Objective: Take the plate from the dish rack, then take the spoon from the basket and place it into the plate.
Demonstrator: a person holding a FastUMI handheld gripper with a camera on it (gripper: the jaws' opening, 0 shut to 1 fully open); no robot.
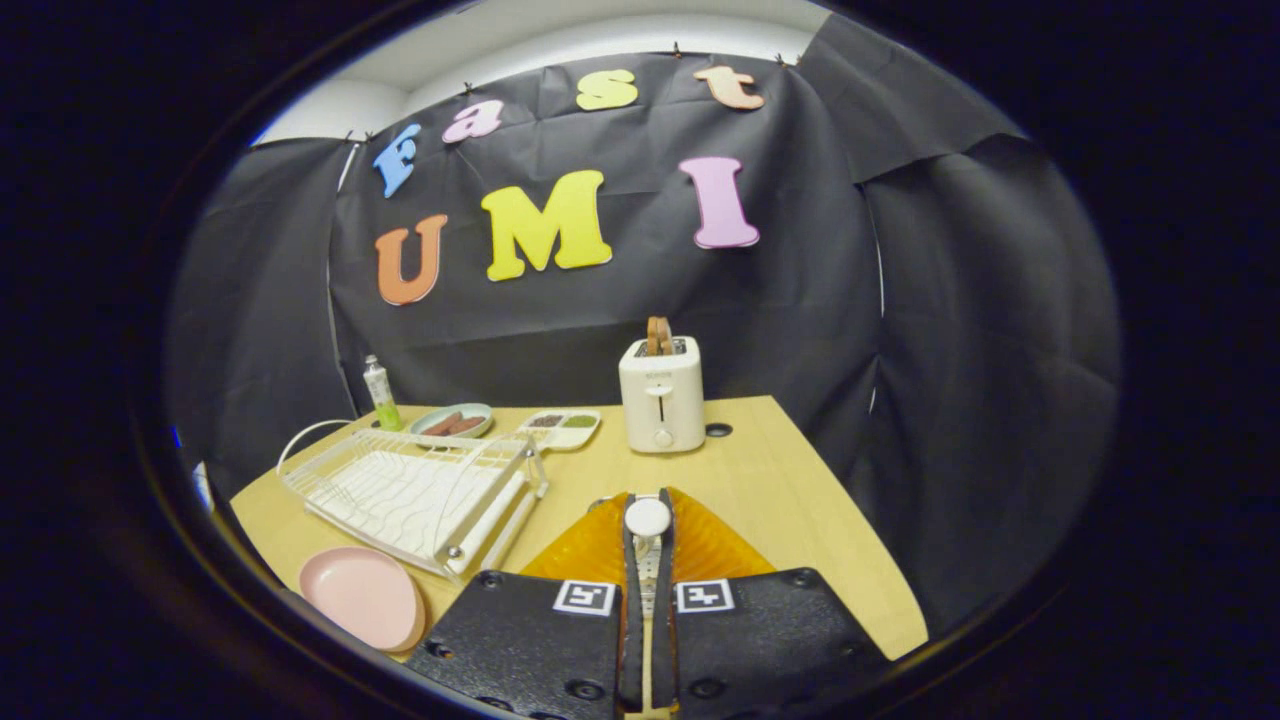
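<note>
My gripper (647, 540) is shut on a white spoon (647, 518). The spoon's round end sticks up at the fingertips and its shaft runs back between the fingers. A pink plate (362, 597) lies flat on the wooden table (780, 500), to the left of the fingers and close to the near edge. Just beyond the plate sits the white wire dish rack (420, 490), with nothing in its slots. The gripper hangs above the table, to the right of both plate and rack.
A white toaster (661, 394) with toast in it stands ahead of the fingers. Behind the rack are a small tube (380, 393), a bowl of food (452, 421) and a divided tray (560, 428). A round hole (717, 430) sits by the toaster. The table's right edge runs close by.
</note>
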